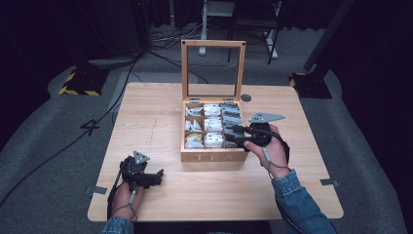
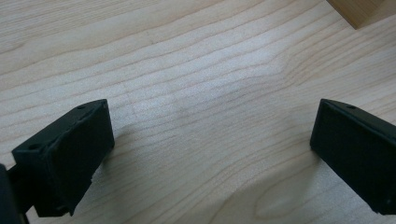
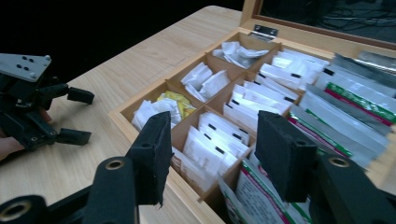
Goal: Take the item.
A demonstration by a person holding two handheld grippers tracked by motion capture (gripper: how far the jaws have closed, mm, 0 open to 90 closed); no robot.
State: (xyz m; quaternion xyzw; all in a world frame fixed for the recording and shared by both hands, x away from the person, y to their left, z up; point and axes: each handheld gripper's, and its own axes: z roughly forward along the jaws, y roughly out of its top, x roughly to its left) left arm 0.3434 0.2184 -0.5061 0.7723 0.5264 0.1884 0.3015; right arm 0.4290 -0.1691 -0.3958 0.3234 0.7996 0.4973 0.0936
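Pale wooden table (image 1: pixel 160 112) carries an open wooden tea box (image 1: pixel 212 156) near its far edge; white sachets (image 3: pixel 212 144) lie directly below the gaping, empty right gripper (image 3: pixel 212 154), the nearer one. Left gripper (image 1: pixel 157 176) rests spread, empty, near the front-left corner.

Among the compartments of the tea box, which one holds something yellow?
The front-left compartment of the tea box, the corner nearest the left gripper. A yellow packet lies there among white ones; the others show white, silver or green packets.
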